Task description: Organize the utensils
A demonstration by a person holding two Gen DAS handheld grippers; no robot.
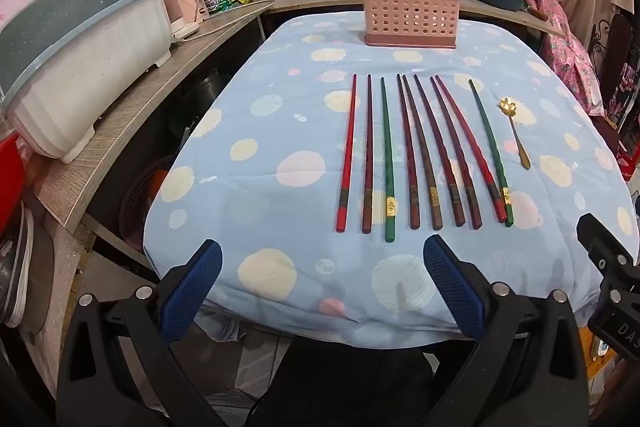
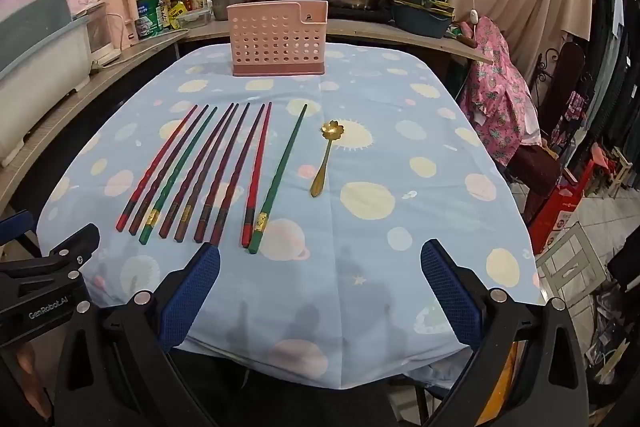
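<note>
The pink holder (image 1: 410, 9) stands at the far end of the table (image 1: 260, 131). Its inside is hidden by its wall, so I cannot tell what is in it. The chopsticks (image 1: 416, 151) lie side by side on the blue cloth, with the gold spoon (image 2: 326, 157) just beside them. The left gripper (image 1: 322, 291) and right gripper (image 2: 320, 291) are both wide open and hold nothing.
</note>
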